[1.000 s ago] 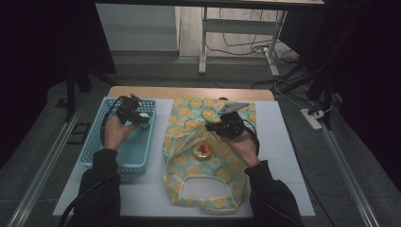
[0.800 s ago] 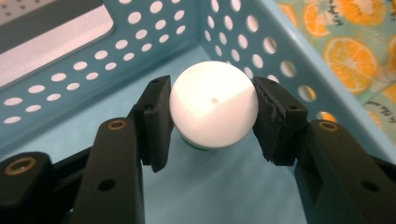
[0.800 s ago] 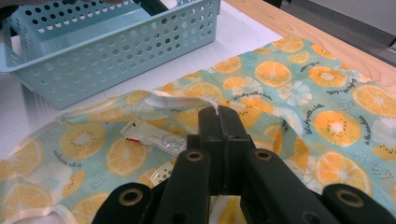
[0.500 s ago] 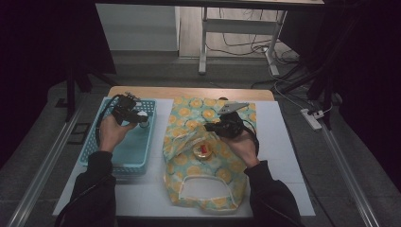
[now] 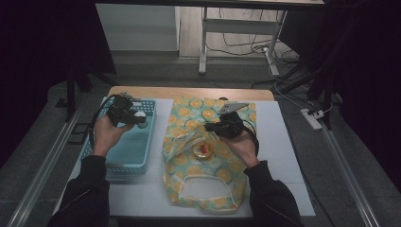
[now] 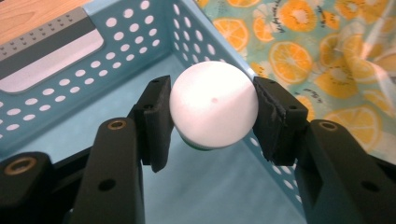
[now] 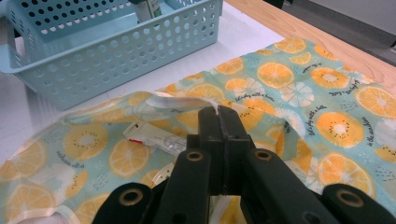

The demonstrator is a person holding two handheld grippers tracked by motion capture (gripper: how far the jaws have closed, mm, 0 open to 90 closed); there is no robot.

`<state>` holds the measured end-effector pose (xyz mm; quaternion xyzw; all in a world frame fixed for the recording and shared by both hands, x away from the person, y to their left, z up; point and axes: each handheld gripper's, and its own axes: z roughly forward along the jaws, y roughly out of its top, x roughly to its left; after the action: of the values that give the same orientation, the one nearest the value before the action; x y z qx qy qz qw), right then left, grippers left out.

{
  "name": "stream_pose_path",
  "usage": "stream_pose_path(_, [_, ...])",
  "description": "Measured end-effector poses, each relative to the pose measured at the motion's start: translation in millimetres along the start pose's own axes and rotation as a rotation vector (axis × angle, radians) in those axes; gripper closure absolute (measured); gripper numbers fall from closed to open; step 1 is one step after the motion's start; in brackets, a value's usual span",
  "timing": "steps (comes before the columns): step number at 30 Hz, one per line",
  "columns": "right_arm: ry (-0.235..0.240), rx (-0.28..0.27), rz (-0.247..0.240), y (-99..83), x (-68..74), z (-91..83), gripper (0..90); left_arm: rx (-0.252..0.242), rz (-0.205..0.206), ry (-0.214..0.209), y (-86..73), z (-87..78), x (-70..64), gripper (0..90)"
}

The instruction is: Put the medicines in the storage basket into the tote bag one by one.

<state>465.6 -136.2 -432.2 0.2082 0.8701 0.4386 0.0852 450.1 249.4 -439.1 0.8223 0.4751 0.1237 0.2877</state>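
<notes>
The left gripper (image 6: 212,116) pinches a white ball (image 6: 213,106) above the blue basket (image 5: 124,156), near its far right corner; the right gripper (image 7: 219,114) clamps the orange-print bag's (image 5: 189,123) rim at the table's middle, lifting it.

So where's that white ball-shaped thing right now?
The white round-topped thing is clamped in the left gripper, over the blue basket on the table's left, beside the orange-print bag.
</notes>
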Motion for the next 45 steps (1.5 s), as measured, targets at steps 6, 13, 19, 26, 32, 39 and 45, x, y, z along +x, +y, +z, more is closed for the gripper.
stream_pose_path(6, [-0.001,0.0,0.0,0.0,0.0,0.1,90.0,-0.011,0.019,-0.023,-1.1,-9.9,-7.1,50.8])
stream_pose_path(13, [-0.002,-0.003,-0.003,0.6,0.6,-0.6,90.0,-0.025,0.037,-0.045,-1.1,-21.7,-18.0,50.8])
stream_pose_path(19, [-0.005,-0.005,-0.002,0.6,0.2,-1.2,90.0,-0.048,0.06,-0.076,-0.6,-32.3,-29.4,50.9])
stream_pose_path(26, [-0.007,-0.006,-0.002,0.7,-0.1,-1.5,90.0,-0.058,0.104,-0.116,-0.6,-37.1,-46.5,50.8])
stream_pose_path(32, [-0.008,-0.006,-0.003,0.7,-0.2,-1.5,90.0,-0.057,0.132,-0.146,-0.9,-35.2,-58.9,50.8])
stream_pose_path(39, [-0.006,-0.007,-0.003,0.7,-0.5,-1.8,90.0,-0.063,0.154,-0.186,-1.4,-31.5,-73.1,50.8])
stream_pose_path(45, [-0.007,-0.008,-0.002,0.7,-0.2,-1.6,90.0,-0.062,0.186,-0.215,-0.8,-28.4,-89.2,50.8])
